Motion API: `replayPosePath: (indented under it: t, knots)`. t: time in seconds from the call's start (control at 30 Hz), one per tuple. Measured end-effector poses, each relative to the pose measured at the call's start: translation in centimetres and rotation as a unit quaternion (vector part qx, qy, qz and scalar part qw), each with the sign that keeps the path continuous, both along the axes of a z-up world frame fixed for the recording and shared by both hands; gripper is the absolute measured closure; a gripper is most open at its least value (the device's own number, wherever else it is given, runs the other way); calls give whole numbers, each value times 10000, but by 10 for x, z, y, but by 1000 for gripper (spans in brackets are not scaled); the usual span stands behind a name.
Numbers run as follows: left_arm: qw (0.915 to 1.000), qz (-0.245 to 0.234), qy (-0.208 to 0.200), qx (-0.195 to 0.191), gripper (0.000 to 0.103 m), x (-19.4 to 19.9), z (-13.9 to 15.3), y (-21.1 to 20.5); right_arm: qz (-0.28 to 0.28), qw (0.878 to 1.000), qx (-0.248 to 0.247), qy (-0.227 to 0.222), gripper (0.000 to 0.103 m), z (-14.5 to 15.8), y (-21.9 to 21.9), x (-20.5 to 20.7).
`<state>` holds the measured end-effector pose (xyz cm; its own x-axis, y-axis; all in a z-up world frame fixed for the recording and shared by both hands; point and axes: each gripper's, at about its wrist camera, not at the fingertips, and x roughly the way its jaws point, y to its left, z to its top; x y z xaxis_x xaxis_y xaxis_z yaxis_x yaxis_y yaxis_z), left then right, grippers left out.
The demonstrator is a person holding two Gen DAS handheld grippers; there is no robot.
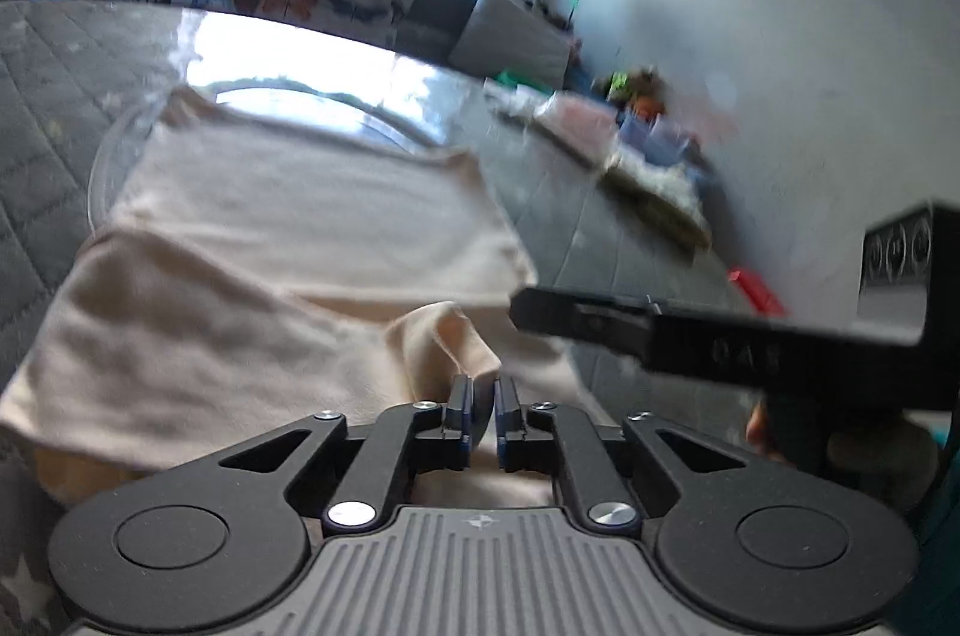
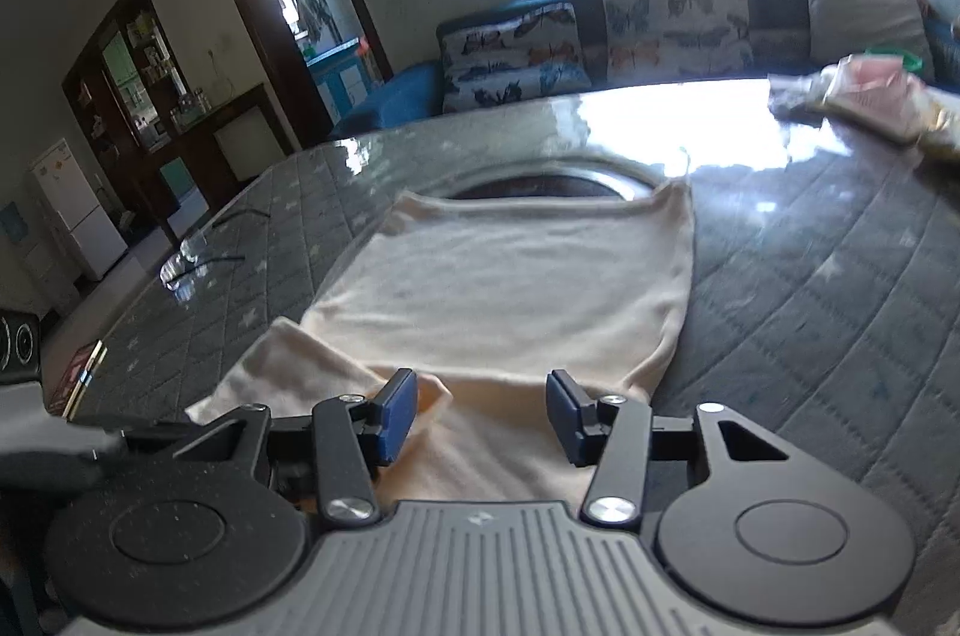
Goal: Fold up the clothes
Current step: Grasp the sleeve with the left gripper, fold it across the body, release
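Standing almost closed with a thin gap, the left gripper (image 1: 483, 396) sits at a raised fold of the cream garment (image 1: 312, 228); whether it pinches is unclear. The right gripper (image 2: 480, 411) gapes empty above its near hem. The garment's length runs away across the quilted table (image 2: 810, 288).

The cream cloth (image 2: 510, 288) lies flat over the middle of the table (image 2: 810, 288), so a claw can pass low over it. To its right the quilted top is bare and open. At the far right corner a heap of packets (image 2: 870, 102) blocks the way. On the left, eyeglasses (image 2: 186, 264) lie near the edge. In the left wrist view the right claw (image 1: 522, 309) reaches in just beside the cloth's near fold.
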<state>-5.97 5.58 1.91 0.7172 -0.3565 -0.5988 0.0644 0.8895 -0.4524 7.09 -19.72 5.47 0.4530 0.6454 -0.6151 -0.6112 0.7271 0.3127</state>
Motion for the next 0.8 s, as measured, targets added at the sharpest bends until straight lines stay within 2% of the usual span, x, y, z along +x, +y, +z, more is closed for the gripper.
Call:
replayPosePath:
  t: [0.07, 0.2, 0.3, 0.47, 0.6, 0.8]
  knots:
    - [9999, -76, 77, 95, 83, -5, -3, 2, 60, 9999, 5, 128, 54, -7, 5, 0]
    - [9988, -167, -160, 421, 70, -23, 3, 10, 194, 9994, -115, 276, 54, -19, 15, -2]
    - [9977, -126, -314, 594, 64, -33, 11, 22, 273, 9989, -158, 338, 54, -24, 19, -6]
    - [9925, 320, -451, 1090, 58, -53, 16, 49, 312, 9983, -244, 422, 55, -30, 24, -10]
    - [9857, 740, -330, 1475, 58, -64, 9, 72, 311, 9983, -348, 358, 67, -32, 29, -10]
    - [9807, 1030, -31, 1662, 56, -73, -6, 93, 428, 9971, -625, 42, 92, -29, 38, -15]
